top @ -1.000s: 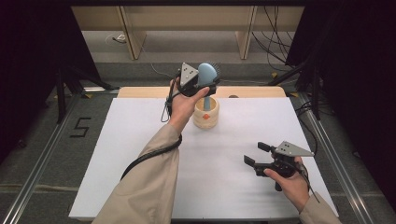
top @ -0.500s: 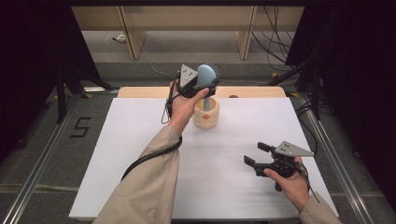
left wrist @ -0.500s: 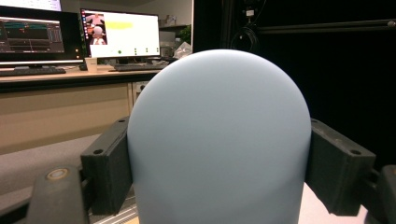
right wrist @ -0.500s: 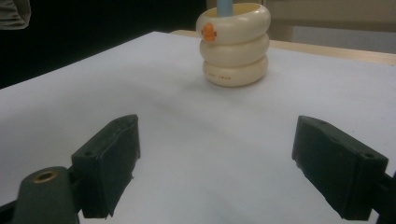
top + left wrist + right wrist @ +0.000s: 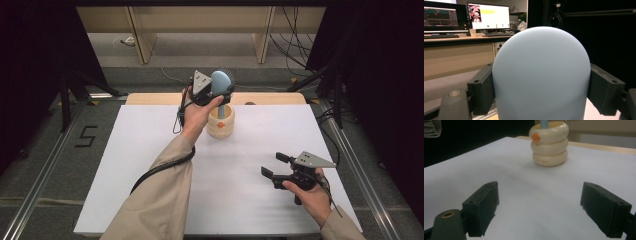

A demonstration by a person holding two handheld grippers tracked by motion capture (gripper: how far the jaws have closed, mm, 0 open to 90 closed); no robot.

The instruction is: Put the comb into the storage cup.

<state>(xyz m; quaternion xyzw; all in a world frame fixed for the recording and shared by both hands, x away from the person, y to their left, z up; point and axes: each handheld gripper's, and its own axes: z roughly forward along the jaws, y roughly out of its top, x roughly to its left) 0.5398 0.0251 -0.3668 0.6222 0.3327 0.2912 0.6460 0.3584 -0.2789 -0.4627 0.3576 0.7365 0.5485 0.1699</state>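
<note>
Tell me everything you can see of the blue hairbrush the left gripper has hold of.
The hairbrush is pale blue, smooth and matte, plastic by the look. Its rounded oval head faces the camera with its back, dark bristles fringing the far edge. It stands upright, its handle running down into the cream ringed holder at the table's far side. The left gripper is shut on the head, a black pad pressed to each side.

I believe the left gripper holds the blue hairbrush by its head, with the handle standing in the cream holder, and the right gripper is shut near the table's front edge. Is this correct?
One detail is wrong: the right gripper is open, not shut. The right gripper view shows its fingers standing wide apart with nothing between them. The rest holds: the left gripper holds the blue hairbrush by its head, with the handle in the cream holder.
</note>
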